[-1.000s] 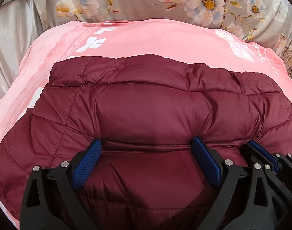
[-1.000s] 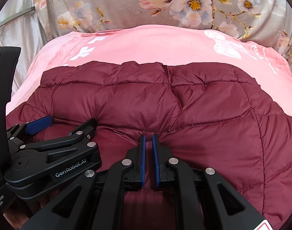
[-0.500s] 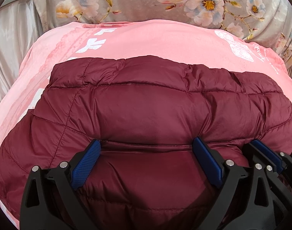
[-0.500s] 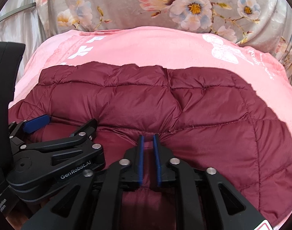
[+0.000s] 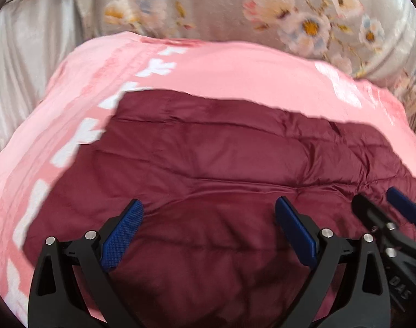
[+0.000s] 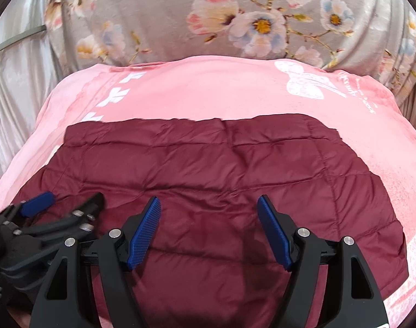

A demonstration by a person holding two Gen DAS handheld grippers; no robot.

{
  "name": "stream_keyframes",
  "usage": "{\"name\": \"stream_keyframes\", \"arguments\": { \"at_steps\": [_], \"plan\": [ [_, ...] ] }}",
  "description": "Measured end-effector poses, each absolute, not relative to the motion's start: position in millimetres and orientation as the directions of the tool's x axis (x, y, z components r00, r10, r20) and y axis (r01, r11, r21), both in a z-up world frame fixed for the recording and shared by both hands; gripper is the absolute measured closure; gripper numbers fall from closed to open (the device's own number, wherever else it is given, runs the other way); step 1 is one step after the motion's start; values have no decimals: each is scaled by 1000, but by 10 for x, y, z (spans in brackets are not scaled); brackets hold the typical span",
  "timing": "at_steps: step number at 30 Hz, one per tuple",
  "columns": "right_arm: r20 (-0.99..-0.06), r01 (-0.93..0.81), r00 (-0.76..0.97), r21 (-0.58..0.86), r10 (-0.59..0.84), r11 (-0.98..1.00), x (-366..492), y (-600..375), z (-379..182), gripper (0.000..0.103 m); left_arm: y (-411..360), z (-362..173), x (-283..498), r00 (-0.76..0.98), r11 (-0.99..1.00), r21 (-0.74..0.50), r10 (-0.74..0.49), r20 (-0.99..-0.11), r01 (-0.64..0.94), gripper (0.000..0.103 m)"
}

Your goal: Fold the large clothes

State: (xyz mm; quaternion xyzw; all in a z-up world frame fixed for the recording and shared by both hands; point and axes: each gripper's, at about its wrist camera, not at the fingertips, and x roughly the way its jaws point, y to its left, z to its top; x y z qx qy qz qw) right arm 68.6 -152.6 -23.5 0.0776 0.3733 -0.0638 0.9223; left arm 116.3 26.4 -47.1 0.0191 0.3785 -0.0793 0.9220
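A dark red quilted puffer jacket (image 5: 208, 169) (image 6: 208, 169) lies folded flat on a pink blanket (image 5: 235, 71) (image 6: 197, 95). My left gripper (image 5: 208, 207) is open, its blue pads wide apart just above the jacket's near half, gripping nothing. My right gripper (image 6: 209, 203) hovers over the same near half. Its jaws are opening, and the fabric lies below them, not pinched. Each gripper shows in the other's view: the right gripper (image 5: 383, 205) at the right edge, the left gripper (image 6: 71, 199) at the lower left.
The pink blanket with white prints covers a raised surface. Behind it hangs a grey floral cloth (image 6: 235, 22), with plain pale fabric (image 5: 25, 63) at the left. Bare blanket lies beyond the jacket's far edge and at its right.
My right gripper was shut on a pinch of jacket fabric and has let it go, jaws now wide. Both grippers have lifted and drawn back; the left view has shifted sideways. The jacket lies flatter.
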Motion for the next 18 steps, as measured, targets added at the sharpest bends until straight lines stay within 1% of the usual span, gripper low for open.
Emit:
{"name": "stream_keyframes", "arguments": {
  "at_steps": [2,4,5,6,9,11,13,16,18],
  "plan": [
    [-692,150,721,107,-35,983,634,-1423,-196,34,486,-389,1062,713,989,-40,-130,-689,141,8],
    [-692,123,721,97,-22,988,613,-1315,-189,45,843,-324,968,717,992,-81,-124,-686,94,8],
    [-696,114,718,94,-17,989,611,-1273,-192,56,1056,-307,927,713,993,-107,-116,-691,58,8],
    [-700,102,714,104,0,989,606,-1225,-197,64,1203,-300,899,710,991,-127,-112,-695,32,8],
    [-717,66,694,158,69,985,607,-1102,-242,77,1794,-406,828,676,978,-191,-81,-733,-89,8],
    [-729,43,678,167,94,985,613,-984,-300,80,2017,-521,810,644,957,-262,-121,-755,-127,8],
    [-739,29,667,144,88,989,617,-893,-363,83,2108,-628,808,624,934,-327,-172,-762,-143,8],
    [-751,24,657,108,66,994,624,-822,-460,85,2047,-740,858,611,903,-417,-271,-744,-107,8],
    [-756,25,652,108,66,994,630,-829,-512,86,1952,-800,914,599,886,-455,-317,-735,-90,9]
  ]
}}
